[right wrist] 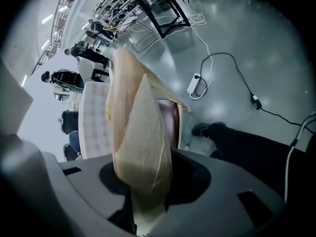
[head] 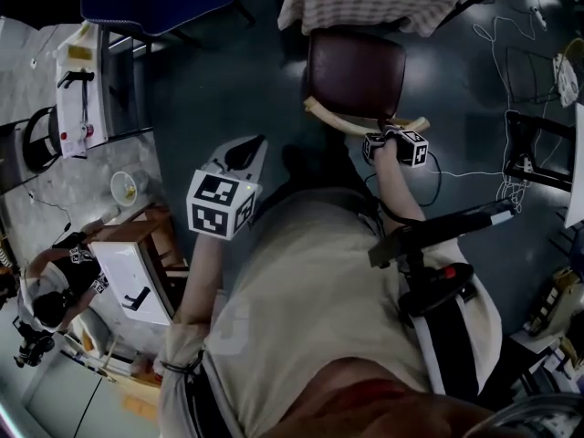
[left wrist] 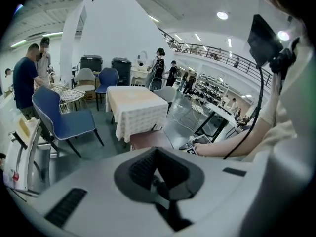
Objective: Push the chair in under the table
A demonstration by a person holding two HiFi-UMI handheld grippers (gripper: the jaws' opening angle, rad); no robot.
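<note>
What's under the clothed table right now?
The maroon chair seat reaches only the tablecloth edge, its backrest clamped in the right gripper. The hanging tablecloth covers everything beneath.

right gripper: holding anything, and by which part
Yes. The right gripper is clamped on the chair, gripping its wooden backrest rail towards the rail's right end in the head view.

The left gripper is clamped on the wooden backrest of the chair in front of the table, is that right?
No, wrong side: the right gripper is clamped on the wooden backrest of the chair in front of the table. The right gripper view shows the wood between its jaws.
</note>
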